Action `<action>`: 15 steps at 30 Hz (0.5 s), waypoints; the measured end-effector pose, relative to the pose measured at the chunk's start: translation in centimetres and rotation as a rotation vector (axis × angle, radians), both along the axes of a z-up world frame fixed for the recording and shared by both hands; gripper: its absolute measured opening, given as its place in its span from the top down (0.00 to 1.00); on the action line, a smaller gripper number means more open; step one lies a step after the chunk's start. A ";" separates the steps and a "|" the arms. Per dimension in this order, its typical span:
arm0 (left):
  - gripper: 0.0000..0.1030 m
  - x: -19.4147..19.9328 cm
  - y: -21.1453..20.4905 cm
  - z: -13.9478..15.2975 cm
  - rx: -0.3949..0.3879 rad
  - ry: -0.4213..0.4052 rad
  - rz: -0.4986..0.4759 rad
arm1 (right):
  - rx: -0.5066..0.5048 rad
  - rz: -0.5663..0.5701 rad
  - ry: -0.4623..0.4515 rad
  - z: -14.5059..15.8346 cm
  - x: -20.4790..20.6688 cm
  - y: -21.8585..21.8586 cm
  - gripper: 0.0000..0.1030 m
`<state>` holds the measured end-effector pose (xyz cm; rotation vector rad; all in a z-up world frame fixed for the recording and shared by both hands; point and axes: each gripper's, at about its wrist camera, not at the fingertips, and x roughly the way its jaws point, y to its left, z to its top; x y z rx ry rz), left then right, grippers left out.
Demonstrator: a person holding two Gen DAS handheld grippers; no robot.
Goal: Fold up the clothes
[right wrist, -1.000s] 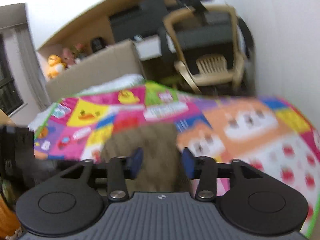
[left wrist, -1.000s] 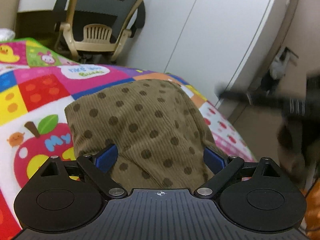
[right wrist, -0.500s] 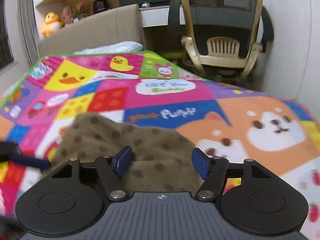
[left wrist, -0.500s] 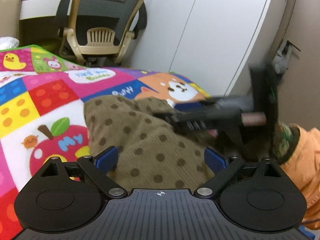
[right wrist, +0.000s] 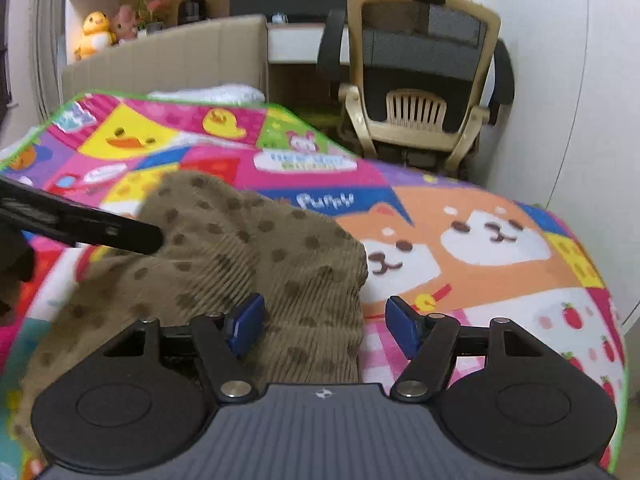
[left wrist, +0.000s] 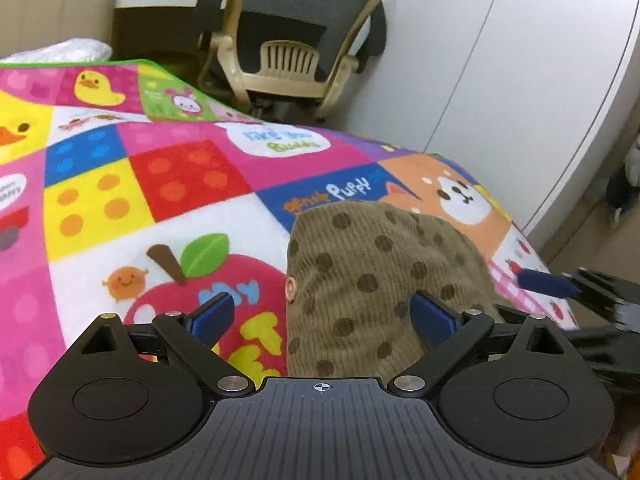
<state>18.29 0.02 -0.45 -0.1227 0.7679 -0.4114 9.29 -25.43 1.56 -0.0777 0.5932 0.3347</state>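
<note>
Both views were evenly lit by soft indoor light, with no glare and only faint shadows. Fisheye bending curved the wardrobe doors (left wrist: 500, 80) and darkened the right wrist view's corners. The left wrist view was sharp, except the blurred right gripper (left wrist: 580, 292). The brown dotted garment (right wrist: 240, 264) was motion-smeared in the right wrist view.

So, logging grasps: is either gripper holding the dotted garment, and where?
Neither. Left gripper and right gripper are both open over the brown dotted garment.
</note>
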 end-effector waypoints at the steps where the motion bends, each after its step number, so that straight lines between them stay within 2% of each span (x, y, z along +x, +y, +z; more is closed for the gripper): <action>1: 0.02 0.0 0.0 0.0 0.011 -0.009 -0.004 | 0.038 0.032 -0.004 0.3 -0.8 -0.1 0.34; 3: 0.01 0.1 0.1 -0.2 0.009 -0.008 -0.005 | 0.087 0.095 0.000 0.6 -2.2 0.1 0.28; 6: 0.01 0.1 0.5 -0.3 -0.029 0.019 -0.001 | 0.001 0.130 0.044 -1.5 -3.3 1.8 0.26; 7: 0.01 -0.2 0.7 -0.3 -0.046 0.029 -0.004 | -0.013 0.124 0.033 -2.0 -3.6 2.1 0.26; 13: 0.02 -2.5 1.7 -1.0 -0.185 0.133 -0.051 | -0.024 0.130 0.037 -1.9 -3.6 2.1 0.22; 15: 0.02 -3.1 1.5 -1.6 -0.208 0.166 -0.070 | -0.028 0.136 0.045 -1.8 -3.6 1.9 0.19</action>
